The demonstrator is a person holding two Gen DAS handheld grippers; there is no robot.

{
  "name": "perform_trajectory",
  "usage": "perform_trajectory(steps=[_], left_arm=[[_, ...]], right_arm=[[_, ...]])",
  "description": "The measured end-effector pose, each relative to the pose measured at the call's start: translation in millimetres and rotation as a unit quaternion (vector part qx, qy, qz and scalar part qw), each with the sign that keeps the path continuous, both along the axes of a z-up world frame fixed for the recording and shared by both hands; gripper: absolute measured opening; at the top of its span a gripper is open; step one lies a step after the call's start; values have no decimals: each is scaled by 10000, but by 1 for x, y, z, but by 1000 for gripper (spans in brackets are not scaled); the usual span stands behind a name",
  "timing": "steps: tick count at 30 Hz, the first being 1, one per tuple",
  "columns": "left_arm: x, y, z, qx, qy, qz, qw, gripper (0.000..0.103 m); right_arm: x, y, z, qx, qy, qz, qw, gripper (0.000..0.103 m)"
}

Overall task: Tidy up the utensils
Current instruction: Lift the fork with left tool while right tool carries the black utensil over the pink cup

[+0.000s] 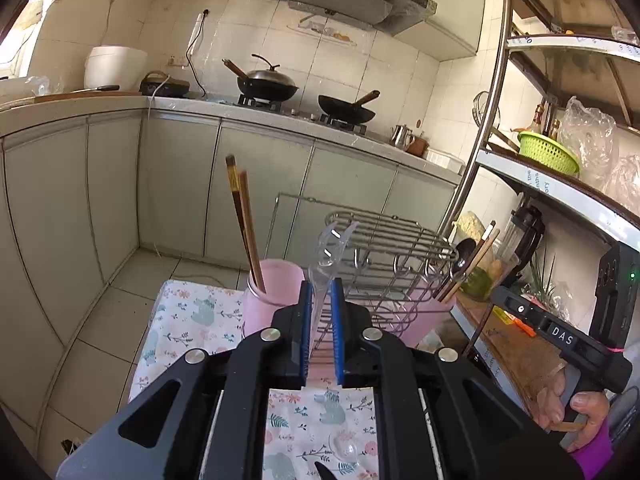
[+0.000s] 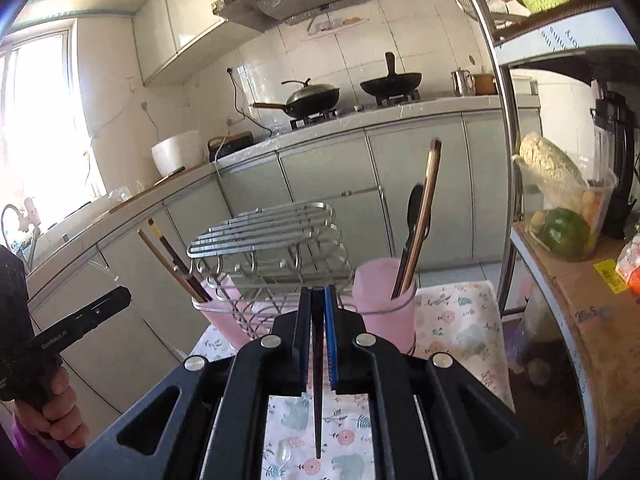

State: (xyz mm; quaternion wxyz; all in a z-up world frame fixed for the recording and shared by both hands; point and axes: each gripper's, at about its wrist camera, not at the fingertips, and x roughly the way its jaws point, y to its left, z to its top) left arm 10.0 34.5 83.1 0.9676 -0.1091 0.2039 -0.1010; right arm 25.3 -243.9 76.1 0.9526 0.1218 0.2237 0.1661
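While both grippers hang above the floral cloth (image 1: 192, 320), each is clamped on a utensil.

The left gripper (image 1: 320, 292) pinches a clear plastic fork (image 1: 334, 240) between its blue ribbed pads, the curved tines rising past the fingertips in front of the wire rack (image 1: 392, 236); just left stands a smooth pink cup (image 1: 272, 296) holding two brown wooden chopsticks (image 1: 244, 216). The right gripper (image 2: 318, 300) is closed on a thin black chopstick (image 2: 317, 400), its tapered tip pointing back down over the cloth; beside it a second pink cup (image 2: 380, 304) holds a black spoon (image 2: 414, 208) and a glossy brown handle (image 2: 428, 184).
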Motion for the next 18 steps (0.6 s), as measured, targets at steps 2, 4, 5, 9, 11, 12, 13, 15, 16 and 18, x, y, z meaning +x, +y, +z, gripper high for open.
perform_trajectory(steps=[2,4,5,9,11,12,13,15,16,18], left_arm=[[1,2,9,-33,-124,27,9999,9],[2,3,18,-55,-261,63,9996,9],[3,4,22,-68,-323,83,9994,9],[6,6,39,-68,-591,166,9981,9],[8,7,47,-60,-721,208,9972,9],[9,7,50,-60,-784,232,9966,9],[11,8,53,-69,-835,253,9962,9],[16,9,59,-99,-923,274,9953,9],[18,9,60,-112,-953,292,9950,9],[23,10,63,-126,-995,305,9945,9]], right_arm=[[0,-5,16,7,-188,-68,9998,6],[2,-8,29,12,-355,-133,9993,6],[3,-11,36,25,-448,-168,9989,6],[6,-15,59,26,-789,-276,9965,6],[8,-17,71,7,-968,-328,9948,6],[9,-18,76,6,-1045,-350,9939,6],[10,-18,80,3,-1122,-377,9930,6],[12,-20,89,-11,-1296,-450,9905,6],[13,-20,92,-26,-1365,-484,9894,6],[16,-21,98,-39,-1493,-547,9873,6]])
